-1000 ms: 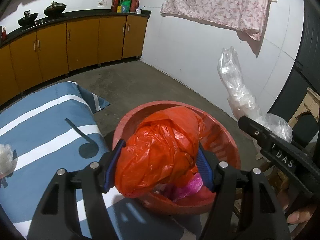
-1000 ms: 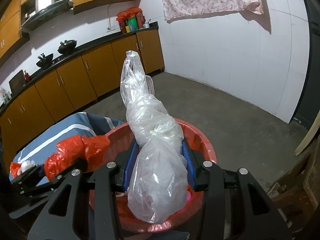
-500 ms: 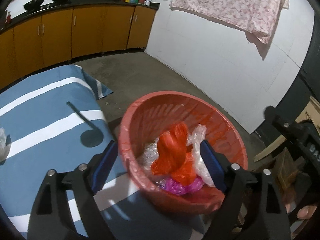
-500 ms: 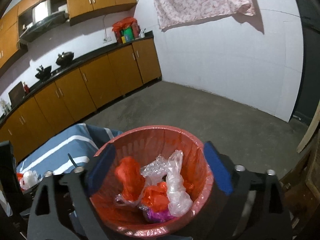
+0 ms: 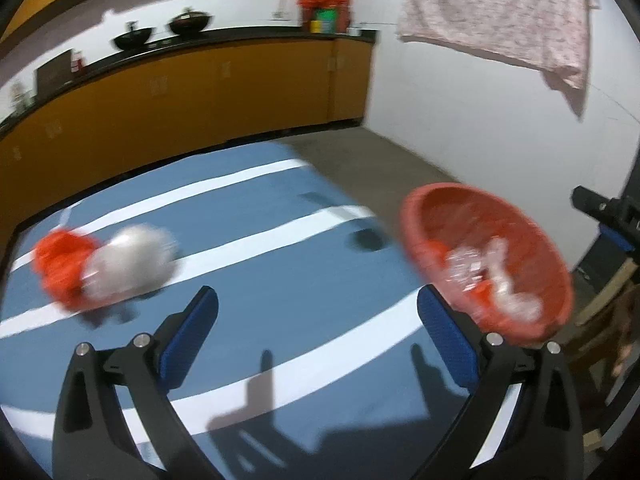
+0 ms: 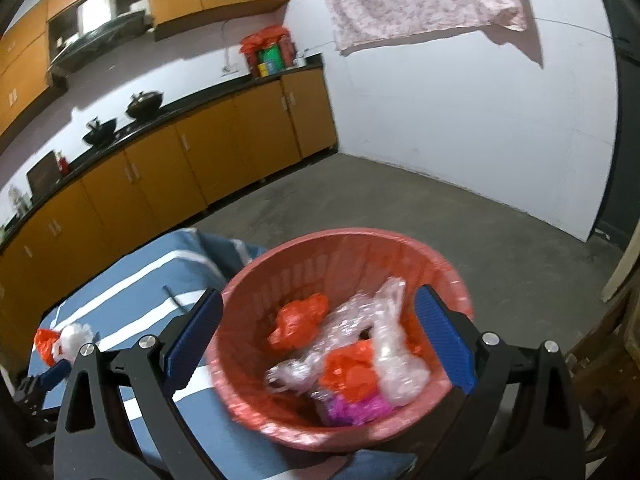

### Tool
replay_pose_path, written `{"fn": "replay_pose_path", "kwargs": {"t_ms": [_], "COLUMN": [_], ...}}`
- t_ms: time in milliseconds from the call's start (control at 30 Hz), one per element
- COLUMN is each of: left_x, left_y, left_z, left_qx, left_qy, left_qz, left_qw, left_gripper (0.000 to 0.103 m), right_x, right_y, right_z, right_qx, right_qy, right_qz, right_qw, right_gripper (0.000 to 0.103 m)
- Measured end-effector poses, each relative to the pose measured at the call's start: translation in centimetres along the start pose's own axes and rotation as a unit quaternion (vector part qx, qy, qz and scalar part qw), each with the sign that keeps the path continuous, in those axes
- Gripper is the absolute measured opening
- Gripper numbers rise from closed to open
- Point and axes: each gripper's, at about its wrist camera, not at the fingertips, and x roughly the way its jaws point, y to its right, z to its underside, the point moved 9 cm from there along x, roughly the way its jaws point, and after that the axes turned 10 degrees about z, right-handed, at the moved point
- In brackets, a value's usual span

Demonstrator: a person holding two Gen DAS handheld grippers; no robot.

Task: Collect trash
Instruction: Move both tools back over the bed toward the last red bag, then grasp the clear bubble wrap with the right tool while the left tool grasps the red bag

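A red plastic basket (image 6: 344,234) stands at the right end of the blue striped table (image 5: 280,264). Inside lie an orange bag (image 6: 300,320), a clear plastic bag (image 6: 384,344) and some pink wrapping (image 6: 360,408). My right gripper (image 6: 320,294) hangs open over the basket with nothing between its pads. My left gripper (image 5: 316,296) has its jaws opening and empty; it points at the table, with the basket (image 5: 460,192) off to its right. On the far left of the cloth lie an orange bag (image 5: 56,264) and a whitish clear bag (image 5: 128,264), blurred.
Orange kitchen cabinets (image 6: 160,168) with a black counter and two woks run along the back wall. A floral cloth (image 6: 420,0) hangs on the white wall. Wooden furniture (image 6: 608,360) stands at the right, bare concrete floor (image 6: 440,208) beyond the basket.
Both grippers opened and let their bags fall into the basket. The left gripper then swung left, from the basket toward the trash on the cloth. The right drew back slightly.
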Motion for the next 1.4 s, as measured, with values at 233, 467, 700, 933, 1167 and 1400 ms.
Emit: {"fn": "replay_pose_path", "kwargs": {"t_ms": [233, 467, 700, 933, 1167, 1400], "left_x": [-5.3, -10.3, -13.4, -13.9, -13.1, -12.9], "left_y": [-11.0, -21.0, -27.0, -30.0, -31.2, -31.2], "left_z": [3.0, 6.8, 8.0, 7.5, 6.8, 6.5], "left_qx": [-0.065, -0.14, -0.172, -0.2, -0.206, -0.209], "left_qy": [0.007, 0.0, 0.013, 0.029, 0.037, 0.039], "left_qz": [-0.091, -0.188, -0.227, -0.232, -0.228, -0.227], "left_qw": [0.9937, 0.9721, 0.9585, 0.9515, 0.9508, 0.9505], "left_gripper": [0.099, 0.099, 0.099, 0.099, 0.099, 0.099], "right_x": [-0.7, -1.4, -1.6, 0.3, 2.9, 3.6], "right_y": [-8.4, -18.2, -27.1, -32.3, -35.9, -37.2], "right_z": [2.5, 6.2, 8.9, 8.8, 9.4, 12.2], "right_qx": [-0.075, -0.146, -0.19, -0.174, -0.178, -0.232], "right_qy": [-0.019, -0.042, -0.056, -0.059, -0.087, -0.119], "right_qz": [-0.054, -0.113, -0.16, -0.165, -0.167, -0.18], "right_qw": [0.996, 0.982, 0.967, 0.969, 0.966, 0.948], "right_gripper": [0.096, 0.096, 0.096, 0.095, 0.093, 0.082]}}
